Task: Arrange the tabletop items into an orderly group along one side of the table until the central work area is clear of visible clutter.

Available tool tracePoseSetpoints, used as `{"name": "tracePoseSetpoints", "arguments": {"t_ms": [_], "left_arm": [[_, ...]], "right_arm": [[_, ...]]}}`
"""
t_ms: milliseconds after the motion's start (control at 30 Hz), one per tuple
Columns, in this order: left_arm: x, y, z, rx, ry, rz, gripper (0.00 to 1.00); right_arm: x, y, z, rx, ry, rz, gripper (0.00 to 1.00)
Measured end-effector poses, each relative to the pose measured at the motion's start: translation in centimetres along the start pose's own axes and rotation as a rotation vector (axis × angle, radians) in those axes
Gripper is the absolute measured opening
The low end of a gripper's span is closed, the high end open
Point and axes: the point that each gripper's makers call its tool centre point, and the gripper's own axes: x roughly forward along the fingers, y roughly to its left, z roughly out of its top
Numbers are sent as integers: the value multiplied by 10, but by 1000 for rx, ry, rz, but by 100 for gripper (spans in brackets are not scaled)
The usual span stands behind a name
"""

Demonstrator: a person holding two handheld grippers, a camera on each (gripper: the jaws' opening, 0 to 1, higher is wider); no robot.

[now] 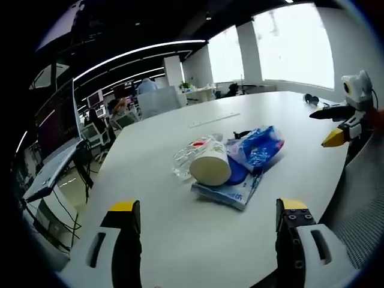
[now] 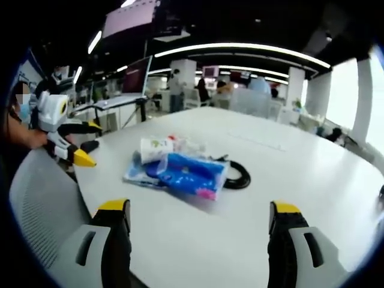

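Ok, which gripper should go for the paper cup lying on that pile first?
Left, probably. The paper cup lies with its open mouth toward the left gripper, whose jaws stand open. From the right gripper the blue snack bag lies in front of the cup.

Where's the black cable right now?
In the right gripper view the black cable lies coiled on the white table, just right of the blue bag in the central pile. In the left gripper view its end peeks out behind the bag.

Smooth matt table, glossy blue bag
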Motion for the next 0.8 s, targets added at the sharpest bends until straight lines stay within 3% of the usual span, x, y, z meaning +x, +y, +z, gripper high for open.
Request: {"name": "tracePoseSetpoints", "arguments": {"t_ms": [433,800], "left_arm": [[-1,6,1,-17,-11,22,92],[0,5,2,-12,-11,17,93]], "right_arm": [[6,17,-8,-48,46,65,93],[2,11,1,-23,10,48,93]]}}
